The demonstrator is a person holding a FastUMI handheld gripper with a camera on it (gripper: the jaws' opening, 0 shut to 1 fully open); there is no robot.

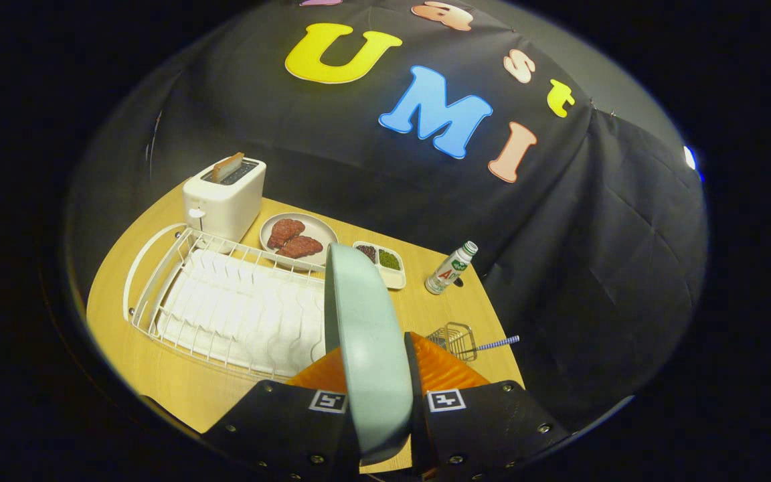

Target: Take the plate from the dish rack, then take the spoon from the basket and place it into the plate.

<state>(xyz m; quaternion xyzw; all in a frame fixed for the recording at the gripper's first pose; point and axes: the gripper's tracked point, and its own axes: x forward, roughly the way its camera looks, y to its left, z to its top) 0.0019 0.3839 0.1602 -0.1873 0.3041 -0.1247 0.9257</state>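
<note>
One wooden table (158, 375) carries everything, set against the black cloth wall (332, 167). On its left half sits a white wire dish rack (225, 311) with a ribbed white tray inside it.

Nearest of all is the pale green plate (365, 348), standing on edge and tilted slightly, lifted above the right end of the rack. The gripper (377, 375) is clamped on it, one finger pressed to each face, with the plate's lower rim running down between them.

At the far left corner stands a white toaster (223, 197) with a slice of toast (227, 167) sticking up from its slot. Just right of the toaster, beyond the rack, lies a grey dish (312, 231) holding two pieces of reddish meat (294, 239). Beside that dish, further right and partly behind the green plate, is a small white two-part tray (391, 268) with dark and green fillings.

Further right again, a small white bottle (450, 268) with a green cap leans near the cloth. Closer, just beyond the right finger, a small wire basket (456, 339) sits on the table, and the spoon (498, 343) pokes out of it to the right, showing a blue-and-white patterned handle.
</note>
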